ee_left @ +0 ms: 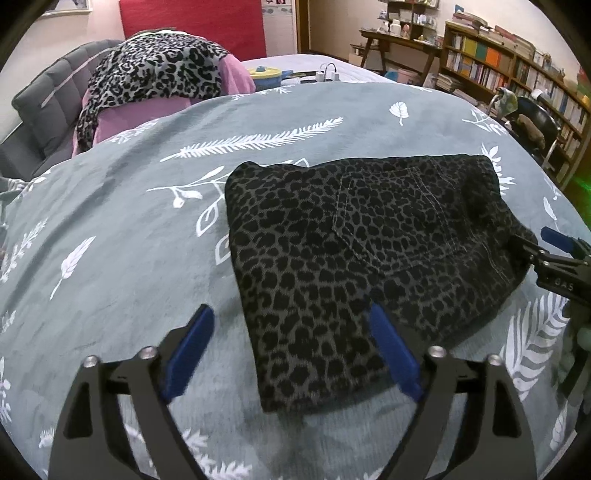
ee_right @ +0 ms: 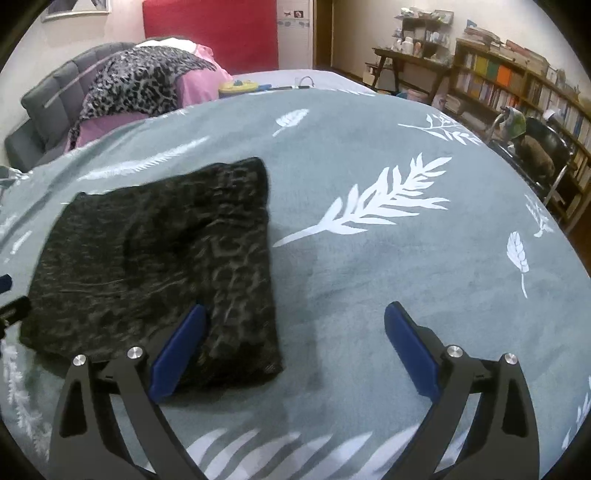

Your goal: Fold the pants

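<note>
**Folded pants lie slack on the bed**

The leopard-print pants [ee_left: 354,258] sit folded in a compact rectangle mid-bed on the grey leaf-print cover [ee_left: 110,258]; soft, limp denim-like cloth, likely light, not slippery; best pinched at a folded edge or corner; left gripper [ee_left: 291,350] and right gripper [ee_right: 295,347] both hold their jaws spread, gripping nothing.

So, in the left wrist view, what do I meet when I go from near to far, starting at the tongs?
Left tongs, open → folded leopard-print pants on the grey leaf-print blanket → white feather print → yellow pot with a blue lid → red panel on the far wall.
</note>
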Demonstrator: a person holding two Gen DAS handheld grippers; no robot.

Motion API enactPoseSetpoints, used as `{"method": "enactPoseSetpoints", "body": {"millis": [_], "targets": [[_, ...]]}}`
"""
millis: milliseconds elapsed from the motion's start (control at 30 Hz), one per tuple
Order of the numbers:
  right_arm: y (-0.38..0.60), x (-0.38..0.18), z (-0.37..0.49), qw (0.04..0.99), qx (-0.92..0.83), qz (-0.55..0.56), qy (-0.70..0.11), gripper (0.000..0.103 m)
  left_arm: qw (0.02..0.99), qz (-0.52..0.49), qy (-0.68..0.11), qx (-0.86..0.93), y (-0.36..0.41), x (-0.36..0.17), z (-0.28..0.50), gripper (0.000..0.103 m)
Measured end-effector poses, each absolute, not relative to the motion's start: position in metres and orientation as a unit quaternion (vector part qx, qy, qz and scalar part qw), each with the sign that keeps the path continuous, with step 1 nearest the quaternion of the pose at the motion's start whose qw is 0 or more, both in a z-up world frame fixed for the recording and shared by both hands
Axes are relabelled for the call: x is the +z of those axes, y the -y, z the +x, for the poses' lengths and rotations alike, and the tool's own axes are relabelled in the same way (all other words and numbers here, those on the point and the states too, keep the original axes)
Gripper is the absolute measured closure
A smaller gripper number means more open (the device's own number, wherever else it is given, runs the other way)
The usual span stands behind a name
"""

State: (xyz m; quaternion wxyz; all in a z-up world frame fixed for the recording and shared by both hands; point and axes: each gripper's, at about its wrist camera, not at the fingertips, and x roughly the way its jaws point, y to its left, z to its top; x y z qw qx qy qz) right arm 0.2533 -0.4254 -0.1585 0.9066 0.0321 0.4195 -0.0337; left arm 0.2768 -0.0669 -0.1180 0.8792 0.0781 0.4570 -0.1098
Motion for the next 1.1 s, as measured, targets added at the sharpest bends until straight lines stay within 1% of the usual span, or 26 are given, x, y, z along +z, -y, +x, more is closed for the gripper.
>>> {"method": "enactPoseSetpoints", "body": {"millis": [267,433,600,767,1100], "targets": [[0.393,-0.143,0.211,0.905,0.006,0.034,-0.424,0.003,0.879,0.055,-0.460,-0.113,0.066,-0.111,0.249,0.007],[0.373,-0.128,0.189,0.909,0.031,0.028,-0.414,0.003,0.886,0.037,-0.450,-0.107,0.065,-0.101,0.231,0.007],[0.357,-0.105,0.168,0.919,0.051,0.026,-0.390,0.002,0.904,0.044,-0.413,-0.101,0.069,-0.082,0.209,0.007],[0.346,-0.082,0.144,0.934,0.050,0.019,-0.352,0.002,0.922,0.015,-0.372,-0.101,0.066,-0.058,0.188,0.005],[0.342,-0.068,0.119,0.954,0.031,0.005,-0.298,0.002,0.944,0.032,-0.312,-0.105,0.077,-0.024,0.157,0.005]]}}
